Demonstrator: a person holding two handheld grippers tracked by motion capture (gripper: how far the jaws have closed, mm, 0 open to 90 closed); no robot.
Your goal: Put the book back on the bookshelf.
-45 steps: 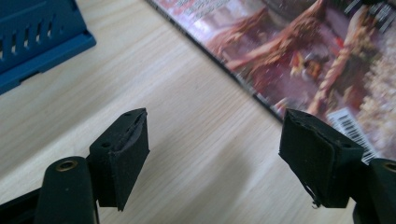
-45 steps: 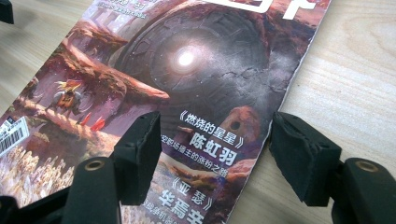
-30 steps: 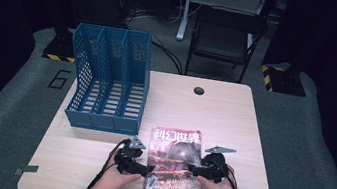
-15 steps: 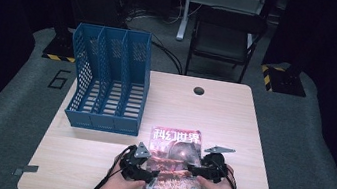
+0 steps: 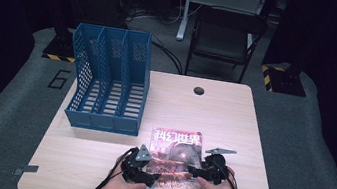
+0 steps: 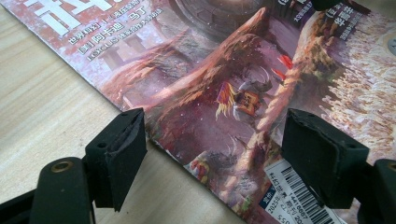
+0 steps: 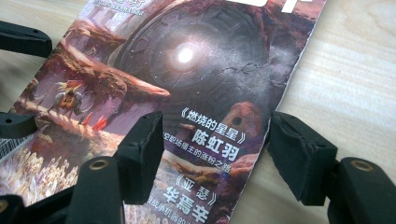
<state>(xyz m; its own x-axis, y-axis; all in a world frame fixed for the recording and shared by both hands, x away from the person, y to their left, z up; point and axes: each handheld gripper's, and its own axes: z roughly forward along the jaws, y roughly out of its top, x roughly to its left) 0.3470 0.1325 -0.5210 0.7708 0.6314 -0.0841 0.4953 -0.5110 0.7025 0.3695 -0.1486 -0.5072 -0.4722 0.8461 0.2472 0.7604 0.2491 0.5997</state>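
Item: magazine [image 5: 175, 164], flat on the worktop [image 5: 95, 164], cover up, lying between the two sets of jaws. Left gripper [image 6: 212, 149]: jaws open, holding nothing; one jaw stands on bare worktop just outside the magazine's spine edge, the other over the cover near the barcode label [image 6: 299, 193]. Right gripper [image 7: 215, 156]: jaws open, holding nothing, having just closed a little; one jaw over the cover, the other beyond the opposite long edge on bare worktop. Pose: both hands low at the near edge of the worktop, forearms entering from below, grippers angled inward and down toward the cover. Handling note: likely step is lifting an edge; slide one jaw under the edge before closing, grip evenly both sides to avoid creasing. Blue file rack [image 5: 107, 83] stands well beyond the jaws
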